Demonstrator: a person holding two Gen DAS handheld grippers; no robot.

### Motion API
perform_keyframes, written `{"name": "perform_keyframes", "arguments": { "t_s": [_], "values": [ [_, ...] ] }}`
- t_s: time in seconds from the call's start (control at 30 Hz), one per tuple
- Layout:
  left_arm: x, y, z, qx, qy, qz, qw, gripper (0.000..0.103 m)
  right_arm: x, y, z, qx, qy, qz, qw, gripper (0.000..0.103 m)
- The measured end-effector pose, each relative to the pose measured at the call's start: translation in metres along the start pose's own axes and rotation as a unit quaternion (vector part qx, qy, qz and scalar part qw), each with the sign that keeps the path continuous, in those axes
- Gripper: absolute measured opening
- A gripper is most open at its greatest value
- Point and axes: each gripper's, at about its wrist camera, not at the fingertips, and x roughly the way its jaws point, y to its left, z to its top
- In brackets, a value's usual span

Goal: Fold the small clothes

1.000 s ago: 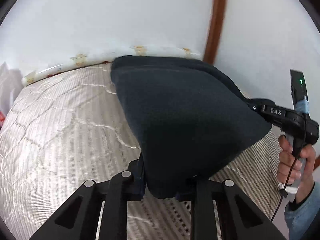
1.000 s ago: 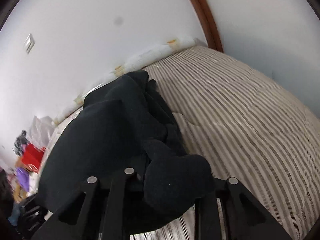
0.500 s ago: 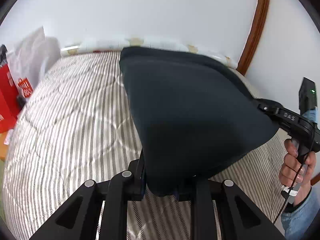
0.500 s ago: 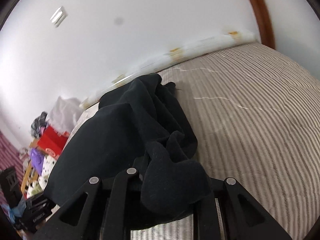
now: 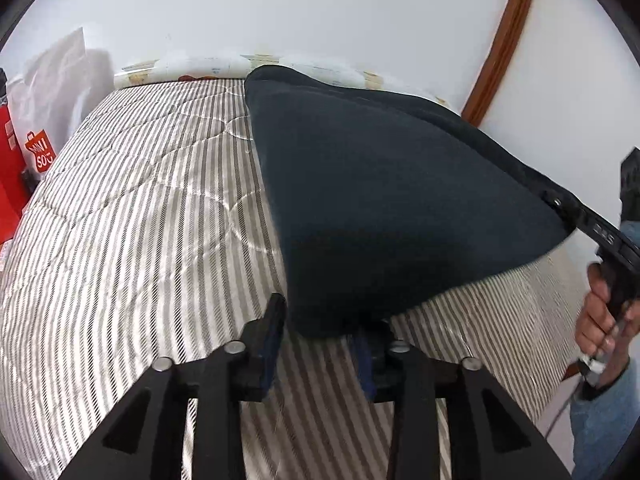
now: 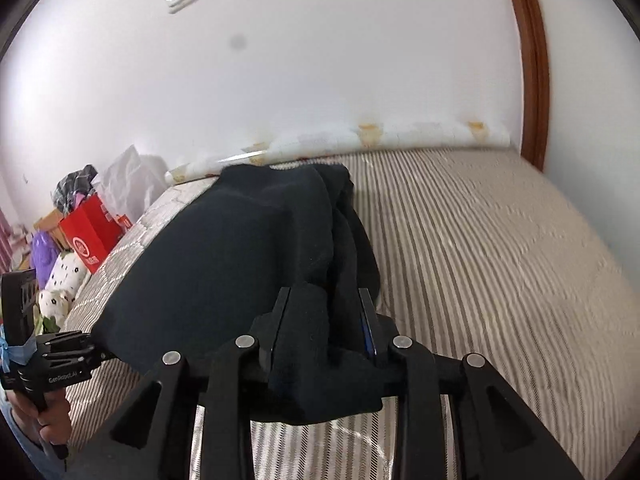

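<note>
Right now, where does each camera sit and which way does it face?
Left wrist: behind the left tongs, looking down over the dark garment on the striped bed; the right hand shows.
Right wrist: behind the right tongs, facing the wall; the left hand shows.
Shared: garment, bed, red bag.

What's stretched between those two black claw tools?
The dark garment spans between the left gripper and right gripper, above the striped bed. Both wrist views show it.

One dark garment point(image 5: 392, 200), two grippers point(image 5: 320, 320) point(image 6: 324, 312), one striped bed point(image 5: 140, 220), one red bag point(image 6: 94, 232).
</note>
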Motion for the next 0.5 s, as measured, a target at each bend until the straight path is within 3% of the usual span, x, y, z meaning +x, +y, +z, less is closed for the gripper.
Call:
{"name": "perform_keyframes", "arguments": {
  "t_s": [0.1,0.17,0.27,0.37,0.43,0.5],
  "values": [
    [-0.019,-0.003,-0.005,0.012,-0.009,-0.015,0.9998,0.036,-0.003,0.003,0.002,-0.011,-0.010,0.000,1.000,0.034],
    [-0.035,-0.007,-0.004,0.028,-0.027,-0.014,0.9991,0.045,-0.002,-0.003,-0.001,-0.012,-0.005,-0.007,1.000,0.040],
    [-0.051,-0.012,0.007,0.042,-0.059,-0.013,0.9973,0.049,0.000,-0.028,-0.007,0.019,0.007,-0.012,1.000,0.040],
    [-0.046,-0.013,0.026,0.047,-0.069,-0.007,0.9965,0.049,-0.009,-0.052,-0.011,0.062,0.007,0.002,0.998,0.040],
    [-0.035,-0.012,0.039,0.047,-0.077,0.011,0.9959,0.049,-0.016,-0.053,-0.009,0.060,-0.001,0.000,0.998,0.040],
    [-0.018,-0.009,0.047,0.040,-0.059,0.007,0.9974,0.049,-0.020,-0.047,-0.007,0.047,-0.010,0.003,0.999,0.039]
  ]
}}
